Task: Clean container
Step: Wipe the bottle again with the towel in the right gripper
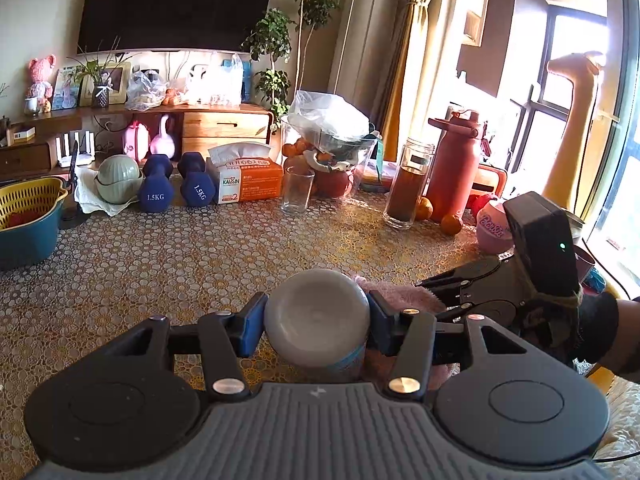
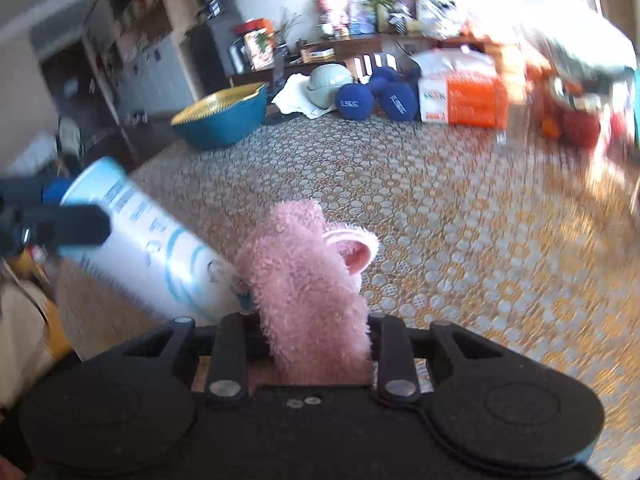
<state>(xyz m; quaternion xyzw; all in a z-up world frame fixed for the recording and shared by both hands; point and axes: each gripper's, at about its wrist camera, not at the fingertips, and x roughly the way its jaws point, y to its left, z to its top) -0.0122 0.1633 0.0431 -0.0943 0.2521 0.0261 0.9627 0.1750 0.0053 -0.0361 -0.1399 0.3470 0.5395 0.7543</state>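
L gripper clamped on white container, tilted. R gripper clamped on pink fluffy cloth, beside container base.

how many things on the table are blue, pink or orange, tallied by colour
Counting what clearly shows, grippers left out:
Blue: 3, two navy hexagonal dumbbells and the teal plastic basin
Pink: 2, the fluffy pink cloth and the pink round Barbie box
Orange: 3, the orange-and-white tissue box and two loose oranges
Total: 8
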